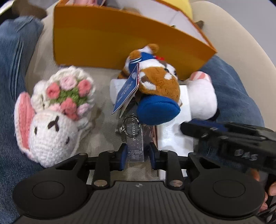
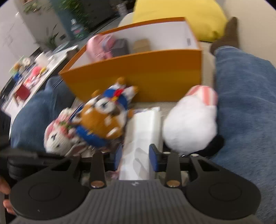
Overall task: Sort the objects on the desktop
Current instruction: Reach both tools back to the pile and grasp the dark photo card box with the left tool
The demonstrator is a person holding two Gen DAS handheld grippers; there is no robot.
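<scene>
My left gripper [image 1: 136, 153] straddles a dark "PHOTO CARD" keychain pack [image 1: 135, 137] lying on the beige cushion; its blue pads sit close on both sides of it. My right gripper [image 2: 135, 158] straddles a white tissue pack [image 2: 141, 134], pads at its edges; it also shows in the left wrist view [image 1: 198, 129]. A brown, white and blue plush [image 1: 155, 86] lies just beyond the card pack. A crocheted bunny with flowers [image 1: 51, 124] lies left. A white plush bunny [image 2: 189, 124] lies right. An orange box [image 2: 138, 75] stands behind them.
My jeans-clad legs [image 1: 13, 69] flank the cushion on both sides. The orange box holds a pink item [image 2: 101, 46], a dark item and a brown box. A yellow cushion [image 2: 179, 15] lies behind the box. A cluttered table [image 2: 31, 75] stands far left.
</scene>
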